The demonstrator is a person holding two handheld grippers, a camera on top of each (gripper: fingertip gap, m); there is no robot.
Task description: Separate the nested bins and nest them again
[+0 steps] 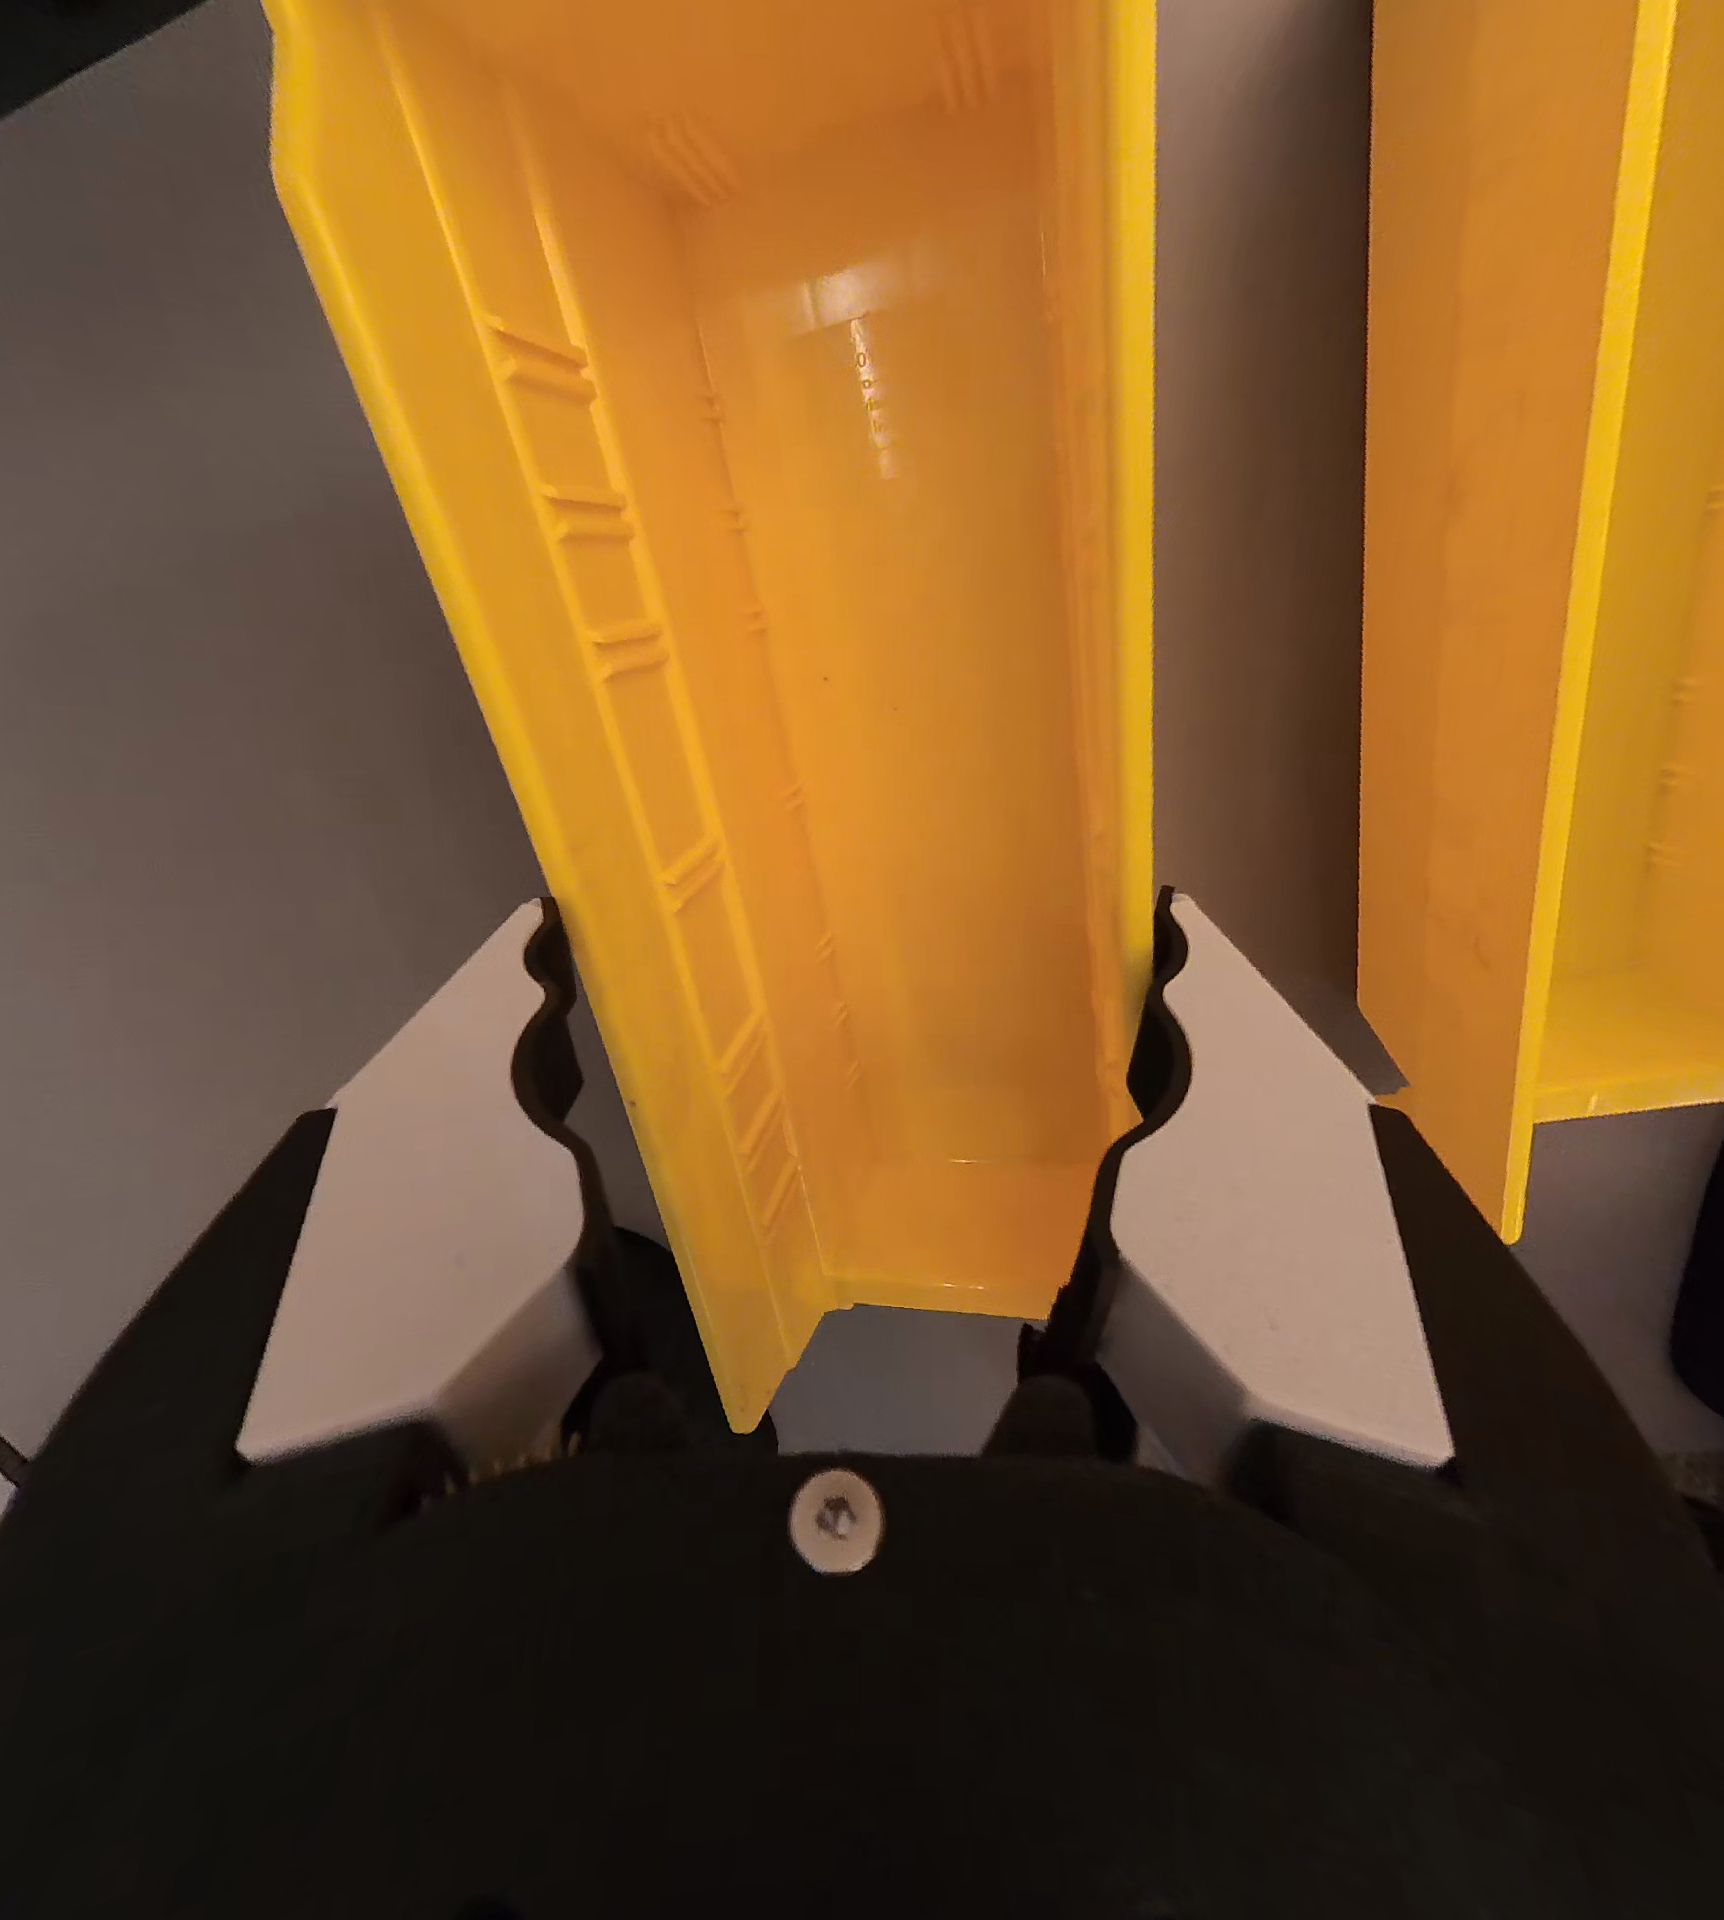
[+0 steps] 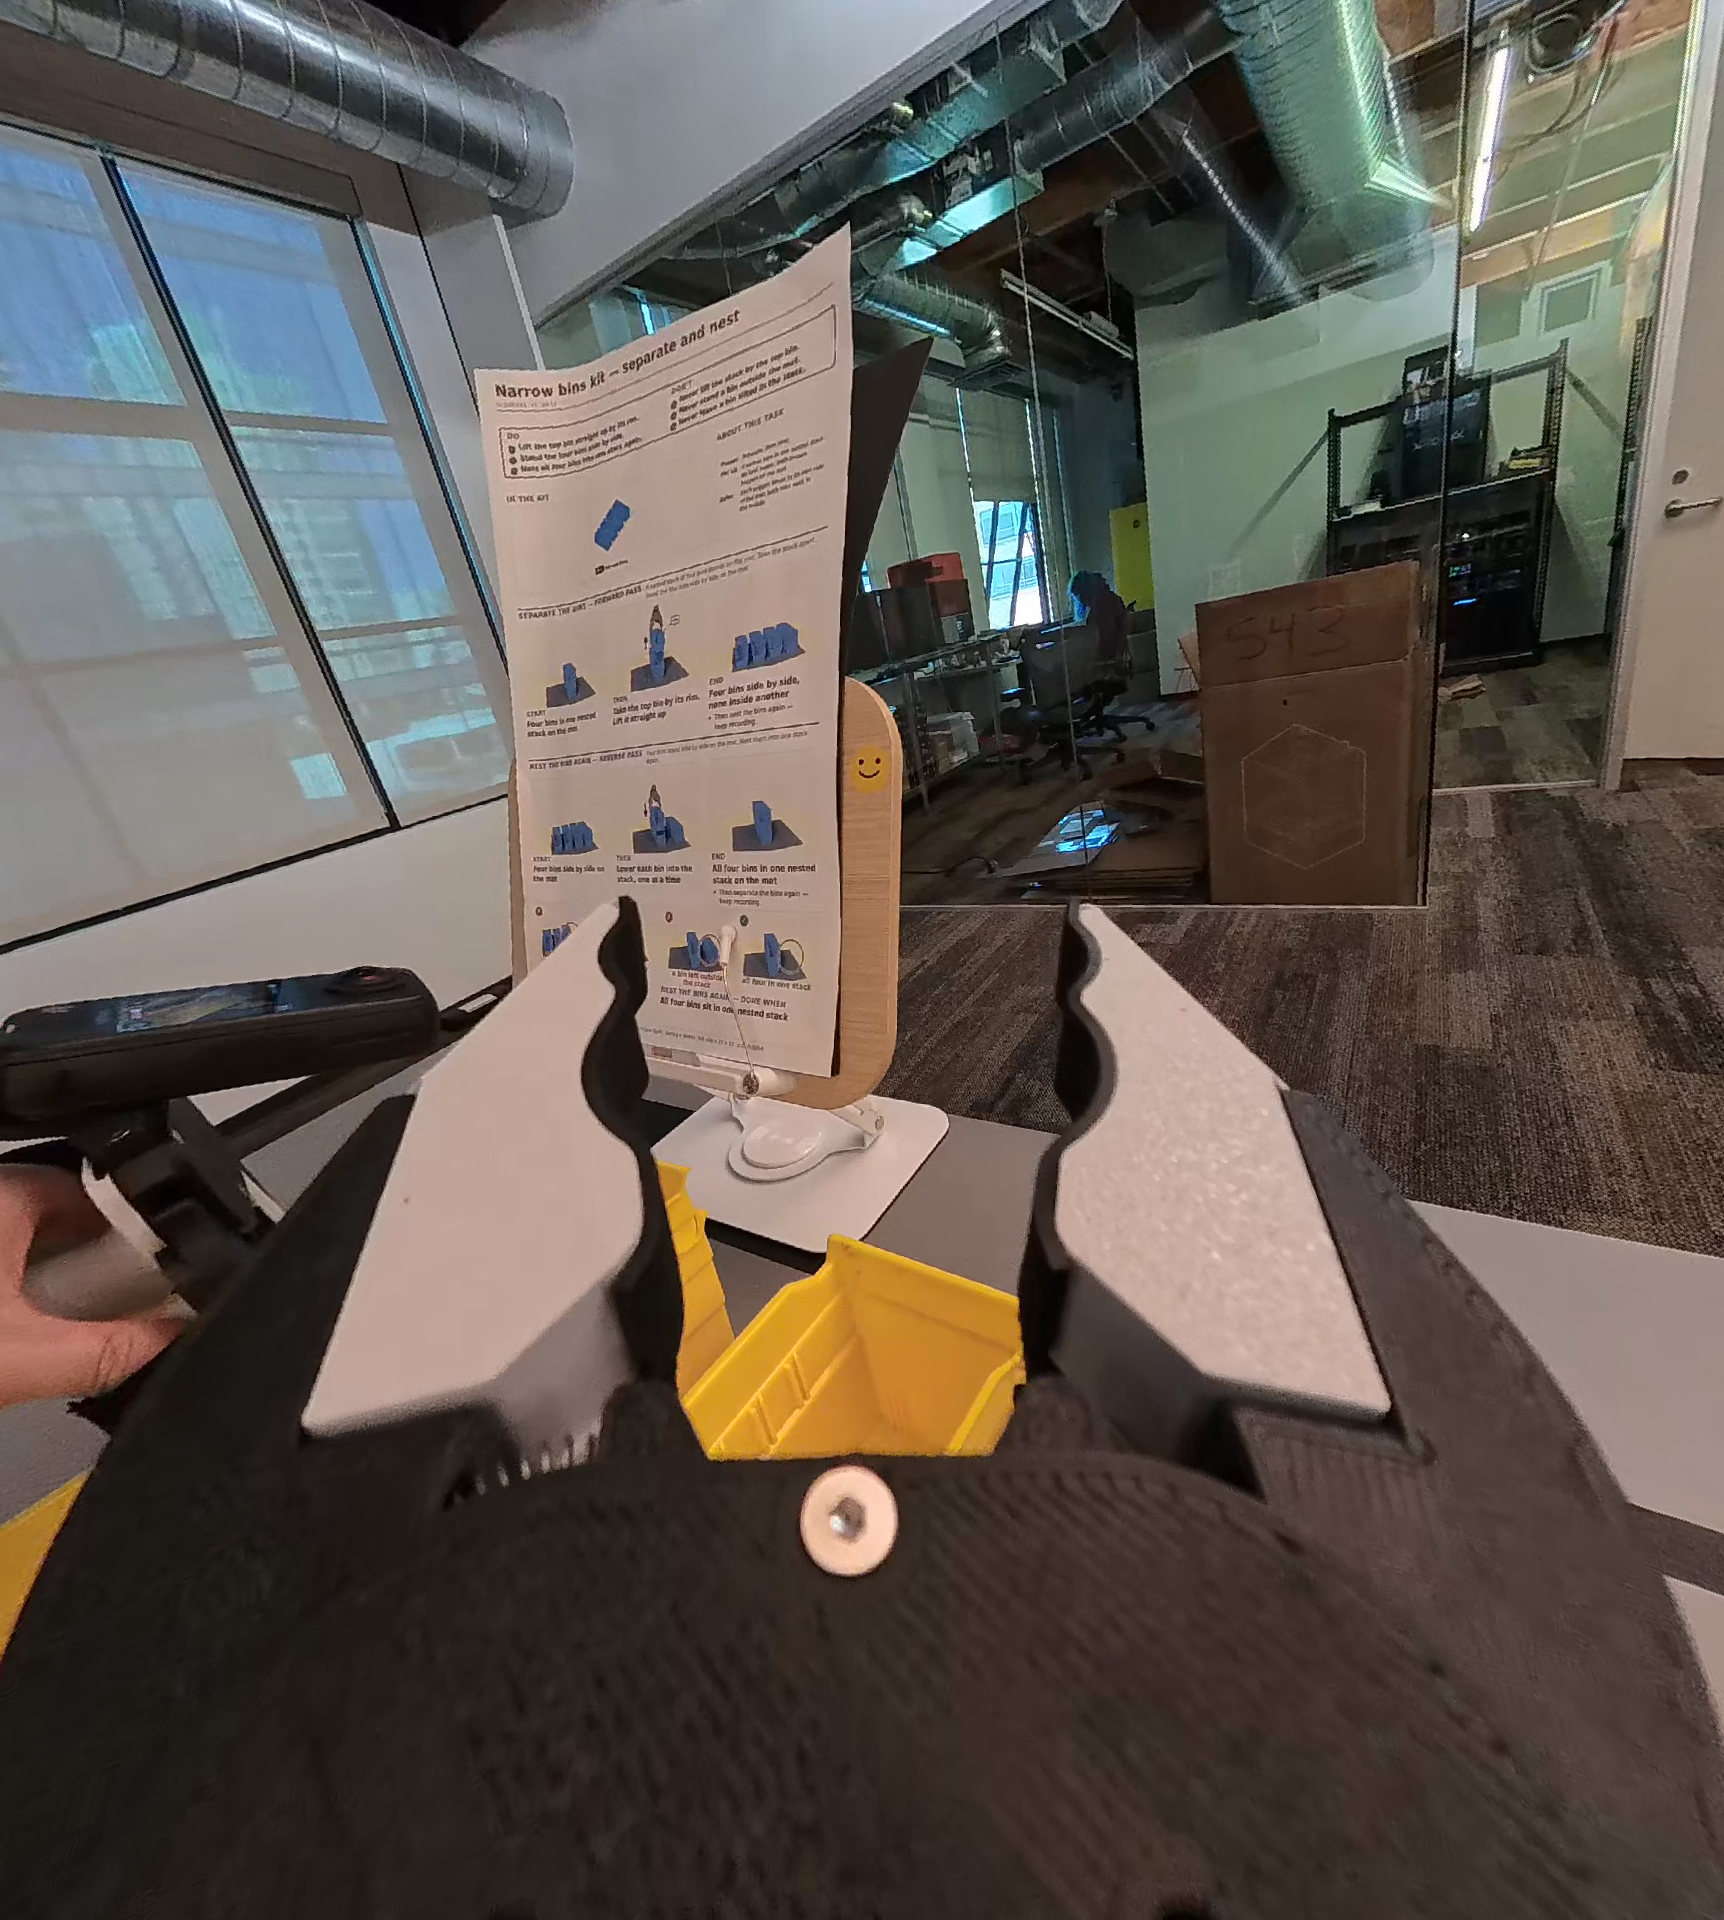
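Grey tabletop [image 1: 131, 623] under two yellow bins [image 1: 889, 675], side by side, apart. Left gripper [image 1: 853, 997] clamped across the nearer bin's walls, both pads touching. Right gripper [image 2: 847, 1039] spread wide on air, raised above another yellow bin [image 2: 868, 1351]. Beyond: printed instruction sheet [image 2: 671, 644] on a wooden stand [image 2: 873, 883], windows [image 2: 110, 468], glass partition [image 2: 1253, 468], grey carpet [image 2: 1460, 1039], cardboard box [image 2: 1305, 748].

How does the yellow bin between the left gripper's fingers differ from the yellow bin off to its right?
The middle bin lies between the fingers of the left gripper, with pads at both side walls. The right-hand bin stands clear of them. The middle bin shows its whole open inside, while the right-hand bin is cut off by the picture's edge. Both are yellow, long and narrow.
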